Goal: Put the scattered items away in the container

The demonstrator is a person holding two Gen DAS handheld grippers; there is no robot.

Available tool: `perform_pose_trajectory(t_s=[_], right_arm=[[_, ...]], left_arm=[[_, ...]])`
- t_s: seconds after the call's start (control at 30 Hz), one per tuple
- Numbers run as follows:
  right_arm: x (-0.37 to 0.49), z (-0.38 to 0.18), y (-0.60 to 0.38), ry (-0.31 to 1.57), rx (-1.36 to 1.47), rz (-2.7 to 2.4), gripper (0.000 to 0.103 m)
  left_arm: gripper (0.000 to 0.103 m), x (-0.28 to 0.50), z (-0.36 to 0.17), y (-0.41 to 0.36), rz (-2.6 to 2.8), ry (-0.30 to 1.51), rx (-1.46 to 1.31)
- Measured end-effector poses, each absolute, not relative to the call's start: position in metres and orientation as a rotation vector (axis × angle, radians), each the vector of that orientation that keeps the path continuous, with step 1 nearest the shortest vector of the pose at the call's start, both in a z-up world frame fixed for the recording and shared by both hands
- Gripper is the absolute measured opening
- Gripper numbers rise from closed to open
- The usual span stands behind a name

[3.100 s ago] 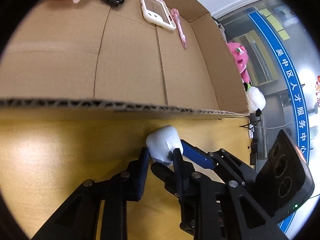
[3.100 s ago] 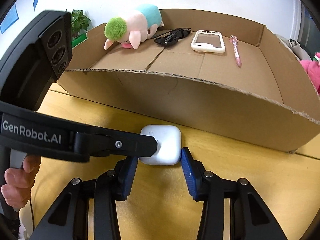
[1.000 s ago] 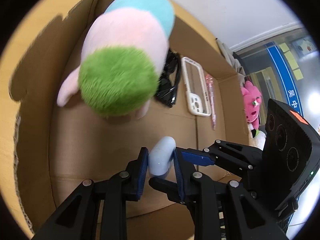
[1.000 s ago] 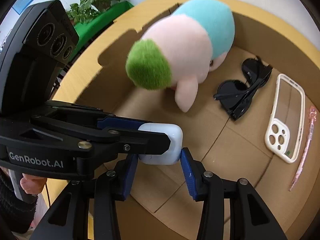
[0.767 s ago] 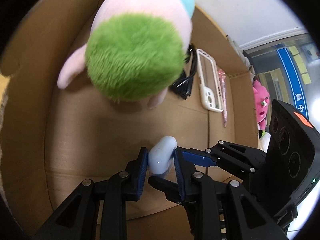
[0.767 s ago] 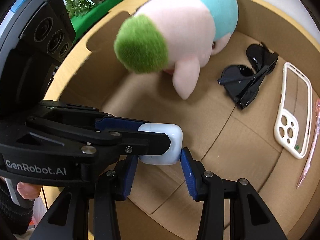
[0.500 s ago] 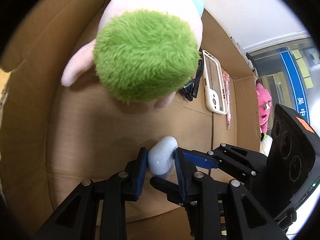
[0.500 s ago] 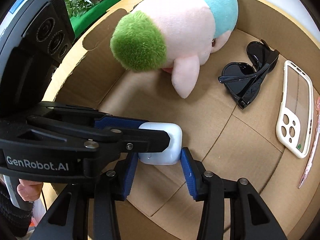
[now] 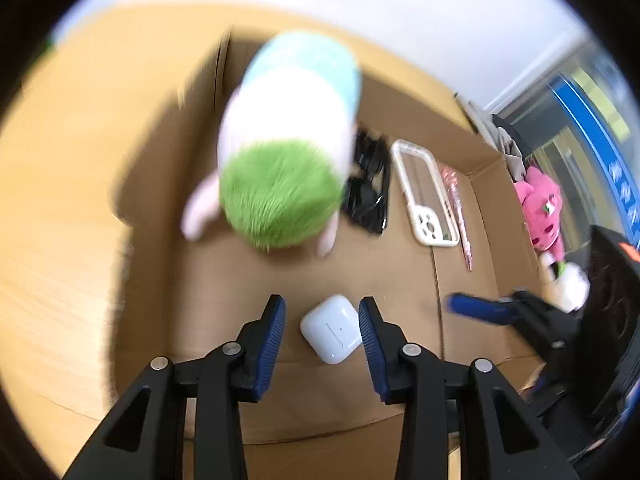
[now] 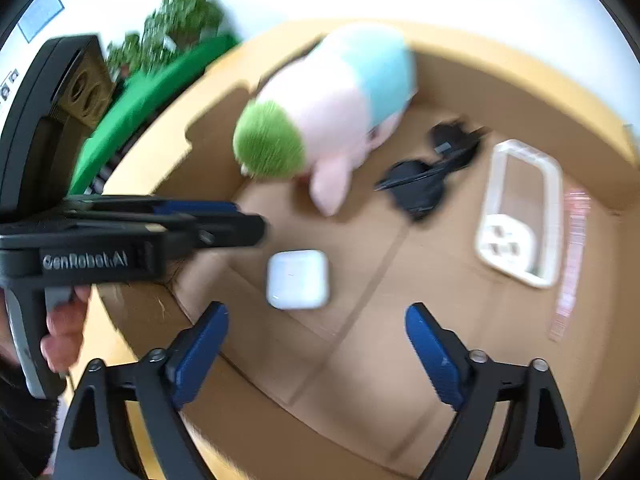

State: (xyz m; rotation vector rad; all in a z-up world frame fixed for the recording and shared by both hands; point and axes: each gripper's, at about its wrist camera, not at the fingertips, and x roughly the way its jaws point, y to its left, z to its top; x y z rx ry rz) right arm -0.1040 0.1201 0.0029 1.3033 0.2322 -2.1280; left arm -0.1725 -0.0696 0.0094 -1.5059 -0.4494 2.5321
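A white earbuds case (image 9: 332,329) (image 10: 298,279) lies flat on the floor of the cardboard box (image 9: 400,280) (image 10: 400,340). My left gripper (image 9: 322,330) hovers above it with its jaws opening; the case shows between the blue pads (image 9: 272,336) but nothing presses on it. My right gripper (image 10: 316,344) has its jaws opening wide, and the case lies beyond its fingertips, free. In the right wrist view the left gripper (image 10: 224,224) reaches in from the left, held by a hand (image 10: 66,332).
Inside the box lie a plush toy with a green tuft (image 9: 288,152) (image 10: 328,112), black sunglasses (image 9: 370,188) (image 10: 430,172), a cream phone case (image 9: 426,200) (image 10: 520,220) and a pink pen (image 9: 460,220) (image 10: 572,256). A pink plush (image 9: 542,208) sits outside on the right.
Both grippers have let go of the earbuds case, which now rests on the box floor. Both jaws have spread and both grippers have lifted and drawn back from it.
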Motion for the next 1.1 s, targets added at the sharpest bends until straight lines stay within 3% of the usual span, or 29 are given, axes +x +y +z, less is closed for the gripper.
perform_pose_trajectory(t_s=[0.1,0.13,0.27,0.67,1.1], right_arm=[[-0.071,0.02,0.154,0.28,1.185,-2.339,0.102],[-0.065,0.026,0.168,0.288,1.158,-2.421,0.102],[-0.063,0.025,0.213,0.212,1.168,-2.584,0.102],[-0.033,0.008,0.212,0.154,1.17,-2.646,0.102],[-0.029,0.006,0.206,0.135,1.16,-2.639,0.102]], left_arm=[[0.076,-0.139,0.037,-0.052,2.727,-0.275,-1.325],[0.082,-0.128,0.043,-0.046,2.786,-0.241,-1.266],[0.082,-0.096,0.048,-0.02,2.935,-0.147,-1.113],[0.082,-0.062,0.04,0.024,2.959,-0.081,-1.102],[0.082,-0.052,0.038,0.019,2.97,-0.123,-1.119]])
